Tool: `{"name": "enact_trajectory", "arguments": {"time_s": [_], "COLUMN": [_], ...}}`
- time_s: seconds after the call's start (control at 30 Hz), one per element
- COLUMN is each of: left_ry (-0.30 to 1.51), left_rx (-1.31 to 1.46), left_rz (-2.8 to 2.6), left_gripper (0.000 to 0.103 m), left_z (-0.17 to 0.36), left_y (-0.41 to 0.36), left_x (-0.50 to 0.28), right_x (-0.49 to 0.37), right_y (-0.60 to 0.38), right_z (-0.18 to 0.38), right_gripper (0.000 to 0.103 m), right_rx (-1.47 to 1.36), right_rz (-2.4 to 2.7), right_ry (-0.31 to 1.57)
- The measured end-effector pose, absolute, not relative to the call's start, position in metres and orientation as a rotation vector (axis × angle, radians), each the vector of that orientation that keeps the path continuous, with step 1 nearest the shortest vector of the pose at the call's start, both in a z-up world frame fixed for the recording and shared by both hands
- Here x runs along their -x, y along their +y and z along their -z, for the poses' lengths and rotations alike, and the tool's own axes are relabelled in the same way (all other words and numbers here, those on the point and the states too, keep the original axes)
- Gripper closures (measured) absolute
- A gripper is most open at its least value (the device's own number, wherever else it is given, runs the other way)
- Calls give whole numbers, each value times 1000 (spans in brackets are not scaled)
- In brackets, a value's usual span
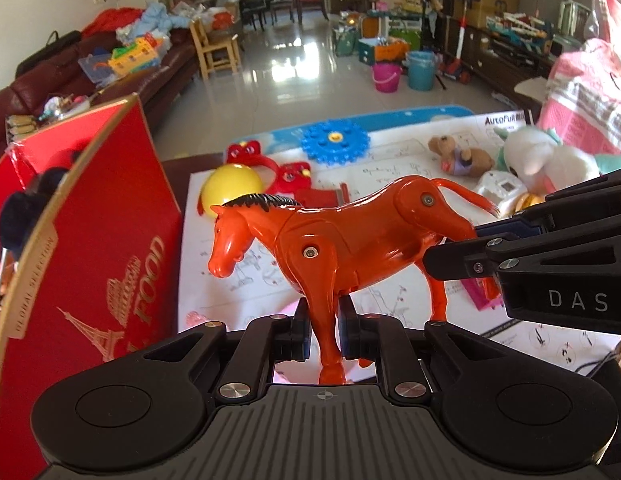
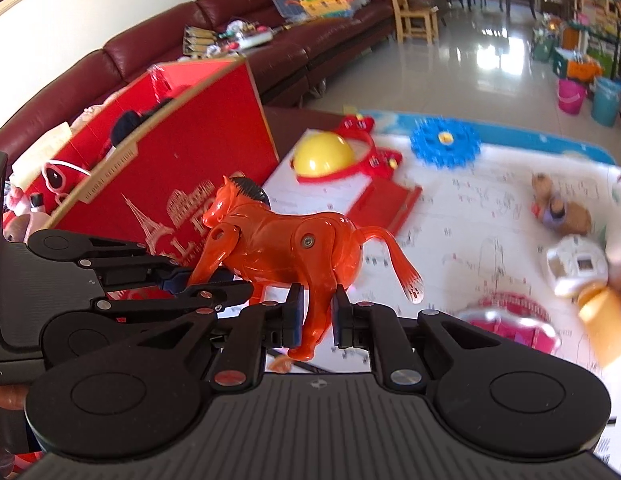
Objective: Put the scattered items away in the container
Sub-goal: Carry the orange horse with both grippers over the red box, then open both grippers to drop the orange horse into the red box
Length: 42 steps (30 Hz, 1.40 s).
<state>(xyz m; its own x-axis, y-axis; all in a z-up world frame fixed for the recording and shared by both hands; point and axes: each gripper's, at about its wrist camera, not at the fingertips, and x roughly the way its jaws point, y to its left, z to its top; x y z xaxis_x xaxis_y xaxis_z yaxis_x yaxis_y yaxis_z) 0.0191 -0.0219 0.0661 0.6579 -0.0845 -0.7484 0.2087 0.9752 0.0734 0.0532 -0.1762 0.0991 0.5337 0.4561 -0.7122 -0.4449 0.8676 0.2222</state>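
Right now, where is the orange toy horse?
The orange horse hangs above the paper-covered table, right of the red box, its legs pinched by both grippers.

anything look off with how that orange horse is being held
Nothing broken. The orange horse is pinched only by thin legs: left gripper on a front leg, right gripper on a hind leg, so it hangs above the paper.

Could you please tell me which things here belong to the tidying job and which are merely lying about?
Job:
orange toy horse, gripped by left gripper and right gripper
red box
yellow ball
blue gear
small teddy bear

Lying about:
sofa
wooden chair
pink bucket
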Motion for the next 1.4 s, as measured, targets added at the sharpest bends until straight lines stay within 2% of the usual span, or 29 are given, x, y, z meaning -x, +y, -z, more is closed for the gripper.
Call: {"name": "enact_trajectory", "arguments": {"time_s": [0.33, 0.67, 0.9, 0.97, 1.0, 1.03, 1.1, 1.13, 1.17, 1.4], "left_ry": [737, 613, 642, 674, 700, 719, 730, 723, 712, 722], "left_rx": [-106, -60, -44, -39, -38, -43, -64, -62, -50, -7], "left_rz": [76, -149, -298, -329, -350, -379, -476, -501, -498, -441], "left_gripper": [94, 93, 93, 92, 76, 67, 28, 20, 12, 10], "left_z": [-126, -188, -197, -193, -190, -187, -181, -179, -177, -168], "left_y": [34, 120, 175, 190, 198, 204, 212, 216, 219, 220], "left_x": [-12, 12, 21, 20, 19, 17, 18, 18, 20, 15], "right_x": [-61, -64, -69, -72, -73, -75, -76, -78, -79, -86], "right_y": [-127, -29, 38, 54, 61, 70, 79, 80, 76, 56], "right_z": [-158, -217, -221, -217, -213, -208, -199, -196, -193, -184], "right_gripper": [87, 87, 86, 81, 78, 65, 46, 31, 23, 17], "right_rx": [85, 179, 184, 188, 194, 210, 253, 256, 241, 176], "right_rz": [-665, -865, -995, -1033, -1056, -1072, -1009, -973, -963, -935], "right_ry": [718, 557, 593, 632, 662, 698, 725, 726, 732, 800]}}
